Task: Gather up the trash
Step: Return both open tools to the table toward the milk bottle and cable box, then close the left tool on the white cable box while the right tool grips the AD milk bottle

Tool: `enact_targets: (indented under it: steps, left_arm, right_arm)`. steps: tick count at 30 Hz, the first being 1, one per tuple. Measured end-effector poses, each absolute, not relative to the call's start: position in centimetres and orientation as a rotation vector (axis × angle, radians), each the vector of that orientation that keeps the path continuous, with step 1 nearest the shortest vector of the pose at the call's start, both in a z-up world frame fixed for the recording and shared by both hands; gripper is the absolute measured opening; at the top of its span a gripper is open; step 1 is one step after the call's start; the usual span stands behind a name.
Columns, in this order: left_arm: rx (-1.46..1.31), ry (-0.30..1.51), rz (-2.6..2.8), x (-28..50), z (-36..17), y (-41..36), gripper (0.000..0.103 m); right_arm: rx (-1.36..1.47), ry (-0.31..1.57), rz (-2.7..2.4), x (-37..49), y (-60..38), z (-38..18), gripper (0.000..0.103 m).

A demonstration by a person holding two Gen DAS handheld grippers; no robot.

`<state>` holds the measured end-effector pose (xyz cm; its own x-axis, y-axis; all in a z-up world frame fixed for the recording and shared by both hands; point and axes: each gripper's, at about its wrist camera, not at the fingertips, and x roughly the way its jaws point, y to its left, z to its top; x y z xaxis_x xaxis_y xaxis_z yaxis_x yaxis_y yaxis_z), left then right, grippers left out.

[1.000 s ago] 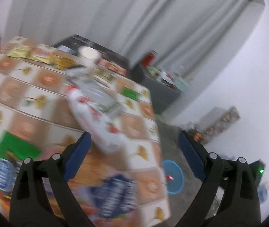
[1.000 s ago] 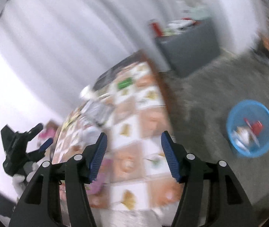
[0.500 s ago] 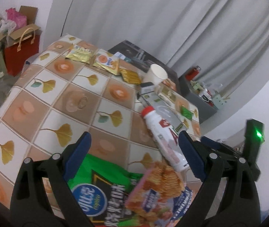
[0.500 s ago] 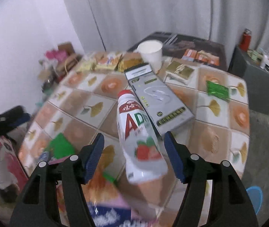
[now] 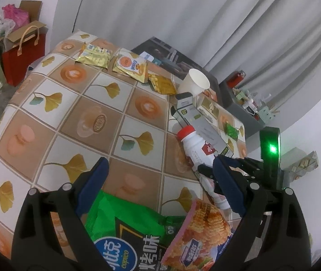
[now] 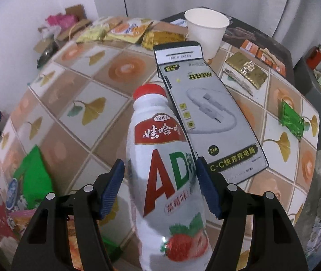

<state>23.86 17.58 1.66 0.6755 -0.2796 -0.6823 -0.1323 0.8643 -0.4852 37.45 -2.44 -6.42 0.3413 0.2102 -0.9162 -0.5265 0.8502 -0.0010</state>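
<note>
**Right fingers straddling the bottle, left fingers spread over the snack bags**

Right gripper (image 6: 158, 187): pointing steeply down at the counter (image 6: 119, 67). The bottle (image 6: 167, 171) is lying on its side between the fingers (image 6: 113, 187), red cap toward 12 o'clock, strawberry label facing up. The right finger looks to be at the bottle's flank; a sliver of gap is showing on the left side. Fingers are standing released, not yet clamping the bottle.

Left gripper (image 5: 160, 189): fingers (image 5: 92, 187) spread wide, grasping nothing. Under them, at 6 o'clock in the left view, a green bag (image 5: 124, 230) is lying flat, with a pink chip bag (image 5: 201, 232) overlapping its right edge.

Other items on the counter:
- Cable box (image 6: 208, 117) lying flat just beside the bottle, at 1 o'clock from the cap in the right view, touching or nearly touching the bottle's shoulder.
- Paper cup (image 6: 205, 29) standing upright at 12 o'clock, behind the box.
- Three gold-yellow wrappers (image 5: 124, 64) lying in a row along the far edge, at 11 o'clock.
- Green wrapper (image 6: 291, 118) sitting at 3 o'clock, well apart from the bottle.
- Gold packet (image 6: 246, 70) lying at 2 o'clock.

Off the counter: red bag (image 5: 23, 56) standing on the floor at 10 o'clock in the left view.
</note>
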Motion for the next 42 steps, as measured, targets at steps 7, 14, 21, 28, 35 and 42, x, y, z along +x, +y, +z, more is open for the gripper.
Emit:
enact_targets:
  steps: [7,14,21,28,35,42]
  left_arm:
    - [-0.547,0.884,-0.122,25.6,1.6,16.5,0.089]
    - [-0.509,0.895,-0.131,27.1,2.1,15.3,0.089]
    - [-0.475,0.96,-0.183,29.9,1.7,13.4,0.089]
    - [-0.504,1.116,-0.27,35.6,0.2,9.9,0.089]
    - [-0.661,1.274,-0.267,41.9,-2.9,5.7,0.089]
    - [-0.704,1.282,-0.078,45.4,-4.5,2.9,0.089]
  right_arm:
    - [-0.38,1.111,0.515,37.2,-1.7,-6.6,0.064]
    - [-0.459,1.081,0.565,35.0,-2.5,-6.5,0.063]
    - [-0.513,1.075,0.629,32.2,-7.0,-6.3,0.063]
    - [-0.492,1.096,0.586,29.5,-12.4,-6.2,0.063]
    - [-0.342,1.079,0.501,27.0,-17.2,-6.3,0.063]
    - [-0.232,1.056,0.472,26.7,-19.4,-6.4,0.063]
